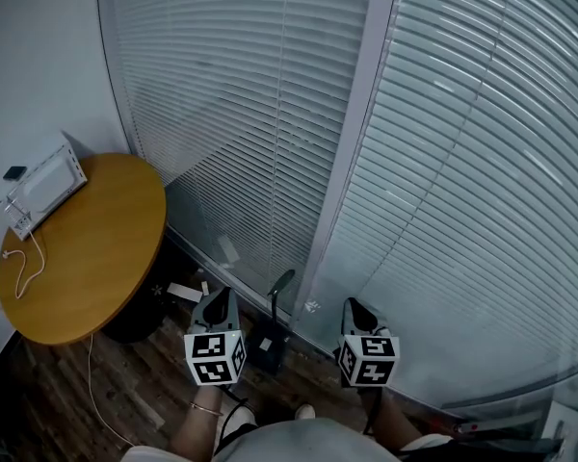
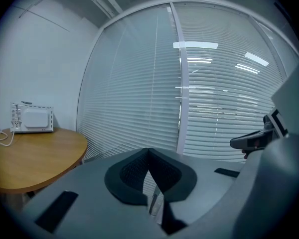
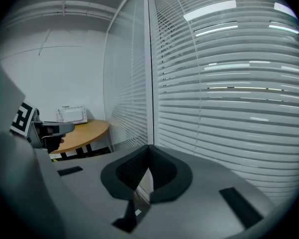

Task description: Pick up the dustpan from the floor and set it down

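In the head view, the dark dustpan (image 1: 267, 347) is standing on the wooden floor (image 1: 67, 393) at the lower middle of the frame, right at the foot of the window post (image 1: 352, 142), with its thin handle rising and curving toward the upper right. The left tool (image 1: 218, 304) is hovering just left of the dustpan and the right tool (image 1: 357, 308) just right of it; neither one is touching it, and both are pointing toward the slatted blinds (image 1: 453, 162) that are filling the upper and right parts of the frame. In the left gripper view, the left tool (image 2: 148, 151) is showing its two dark pads clenched tip to tip with nothing caught between them, while the other tool's body is poking in at the right edge. In the right gripper view, the right tool (image 3: 148, 148) is likewise clenched and gripping nothing, its pads meeting at a point in front of the blinds. At the left of the head view, a round wooden surface (image 1: 96, 258) is carrying a white box-shaped appliance (image 1: 46, 186) near its upper left rim, and a thin white cable (image 1: 24, 266) is lying looped across the wood below it.
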A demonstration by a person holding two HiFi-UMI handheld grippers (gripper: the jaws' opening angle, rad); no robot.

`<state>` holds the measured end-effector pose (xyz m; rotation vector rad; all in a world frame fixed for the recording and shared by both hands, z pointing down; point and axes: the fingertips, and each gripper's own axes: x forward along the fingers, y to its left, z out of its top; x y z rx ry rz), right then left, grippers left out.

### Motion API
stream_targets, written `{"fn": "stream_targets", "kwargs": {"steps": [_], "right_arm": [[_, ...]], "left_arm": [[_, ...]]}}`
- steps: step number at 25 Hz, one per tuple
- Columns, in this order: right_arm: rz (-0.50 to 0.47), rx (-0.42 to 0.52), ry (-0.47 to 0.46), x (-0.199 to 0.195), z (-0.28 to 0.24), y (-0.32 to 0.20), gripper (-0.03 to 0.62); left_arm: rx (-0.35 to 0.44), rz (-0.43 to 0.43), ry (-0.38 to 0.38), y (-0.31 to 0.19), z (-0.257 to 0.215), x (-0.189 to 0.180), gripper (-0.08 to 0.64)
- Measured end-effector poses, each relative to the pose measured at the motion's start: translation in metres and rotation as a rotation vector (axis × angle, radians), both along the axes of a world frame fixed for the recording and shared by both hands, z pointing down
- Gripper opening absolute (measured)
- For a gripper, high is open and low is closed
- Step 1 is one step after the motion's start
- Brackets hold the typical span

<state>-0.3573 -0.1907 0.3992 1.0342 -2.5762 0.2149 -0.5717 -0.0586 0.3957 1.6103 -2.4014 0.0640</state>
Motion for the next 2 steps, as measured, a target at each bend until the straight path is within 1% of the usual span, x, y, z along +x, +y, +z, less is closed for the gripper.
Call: {"fn": "stream_targets", "kwargs": {"steps": [2], "right_arm": [[-0.002, -0.001, 0.004, 0.0006, -0.0002, 0.0014, 0.032]], "left_arm": [[-0.004, 0.0, 0.003, 0.0014, 0.0014, 0.0004, 0.017]]}}
